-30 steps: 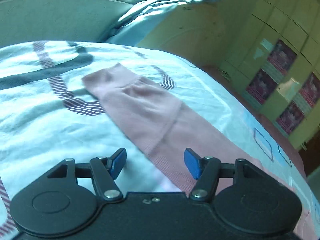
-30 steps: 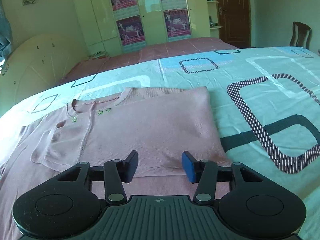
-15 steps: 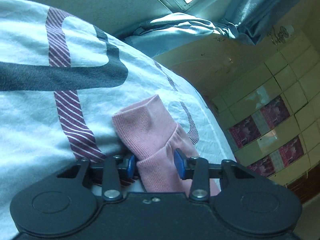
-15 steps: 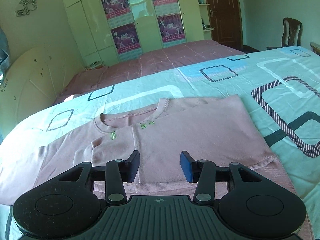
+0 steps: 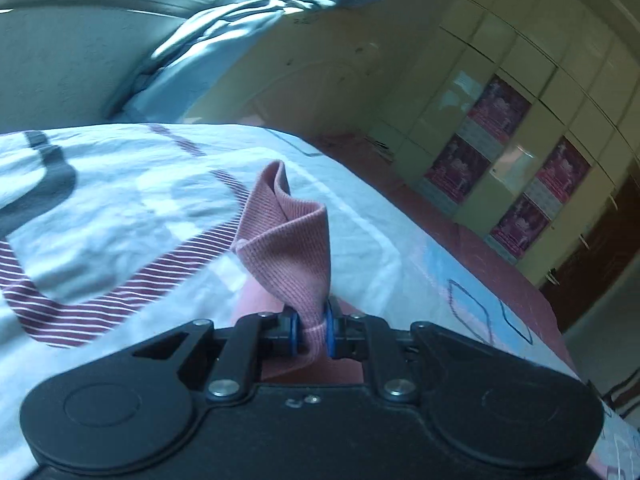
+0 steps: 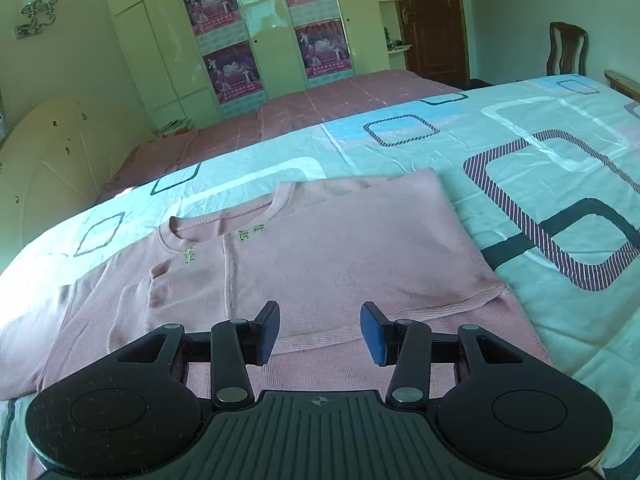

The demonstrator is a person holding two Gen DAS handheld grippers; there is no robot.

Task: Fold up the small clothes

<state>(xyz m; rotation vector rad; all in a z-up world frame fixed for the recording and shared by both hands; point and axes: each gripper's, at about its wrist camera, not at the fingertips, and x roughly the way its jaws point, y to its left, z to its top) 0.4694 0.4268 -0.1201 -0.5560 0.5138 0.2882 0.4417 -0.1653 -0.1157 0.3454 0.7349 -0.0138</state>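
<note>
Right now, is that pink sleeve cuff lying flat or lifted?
Lifted: the left gripper is shut on the sleeve cuff, which stands up, creased.

**Colours and Patterns**

The shirt (image 6: 328,256) is plain dusty pink with a fine ribbed knit; its cuff (image 5: 288,252) shows the same pink ribbing. The bedsheet (image 6: 520,152) is pale mint-white, printed with rounded squares in light blue, dark grey and maroon-and-white stripes. Both the left gripper (image 5: 311,330) and the right gripper (image 6: 319,332) are black with blue finger pads. The wardrobe (image 6: 256,40) is pale yellow-green and carries magenta posters (image 6: 232,70).
</note>
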